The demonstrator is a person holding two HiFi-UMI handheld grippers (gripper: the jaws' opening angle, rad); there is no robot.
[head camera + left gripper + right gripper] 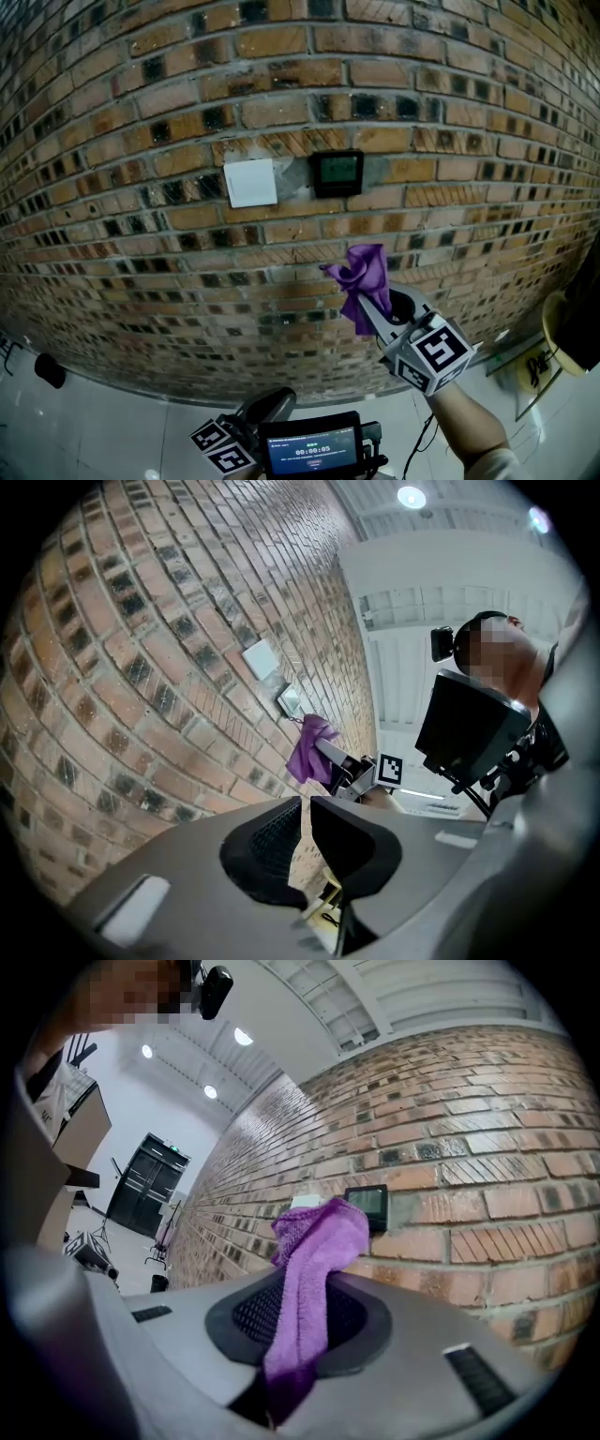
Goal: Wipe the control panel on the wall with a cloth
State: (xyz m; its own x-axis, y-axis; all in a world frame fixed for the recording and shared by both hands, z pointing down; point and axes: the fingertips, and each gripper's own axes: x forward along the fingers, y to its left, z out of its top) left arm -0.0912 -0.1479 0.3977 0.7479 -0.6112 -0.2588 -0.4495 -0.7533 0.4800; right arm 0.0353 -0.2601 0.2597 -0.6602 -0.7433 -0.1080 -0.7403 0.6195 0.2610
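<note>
A small black control panel (pixel 337 172) with a greenish screen is set in the brick wall, and it shows too in the right gripper view as the panel (pixel 367 1205). My right gripper (pixel 375 314) is shut on a purple cloth (pixel 364 281), held below and slightly right of the panel, apart from the wall. From between the jaws the cloth (pixel 309 1283) sticks up. My left gripper (pixel 302 841) hangs low with its jaws nearly together and nothing between them. It appears at the bottom of the head view as the left gripper (pixel 258 417).
A white square plate (pixel 250 182) sits on the wall just left of the panel. A black screen device (pixel 311 445) is at the bottom of the head view. A glossy floor (pixel 112 422) runs under the brick wall (pixel 141 234).
</note>
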